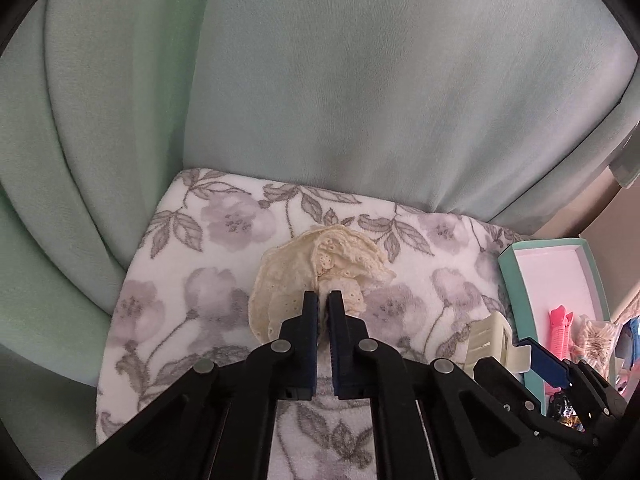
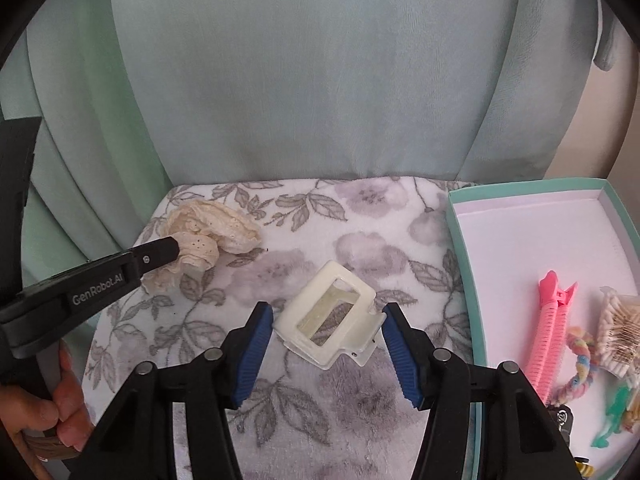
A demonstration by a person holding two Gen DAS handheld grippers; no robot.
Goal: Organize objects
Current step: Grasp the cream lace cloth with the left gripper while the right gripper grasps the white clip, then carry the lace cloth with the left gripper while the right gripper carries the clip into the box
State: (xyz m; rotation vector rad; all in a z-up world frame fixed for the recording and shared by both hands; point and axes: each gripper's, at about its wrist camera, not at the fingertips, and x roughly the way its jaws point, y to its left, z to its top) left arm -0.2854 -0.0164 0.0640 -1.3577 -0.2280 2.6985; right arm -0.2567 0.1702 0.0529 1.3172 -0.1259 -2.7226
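Lace scrunchie (image 1: pixel 316 268) lay on the floral blanket (image 1: pixel 192 256), pinched in my left tongs (image 1: pixel 323 300). Only my right view showed my right tongs (image 2: pixel 328 316) spread wide around one cream claw clip (image 2: pixel 330 316), its long axis slanting up-right. One pink clip (image 2: pixel 550 328) sat in the teal box (image 2: pixel 464 264).

A pale green curtain (image 2: pixel 320 80) is hanging in folds toward twelve o'clock behind a floral-patterned cushion (image 2: pixel 360 220), with soft daylight falling evenly.
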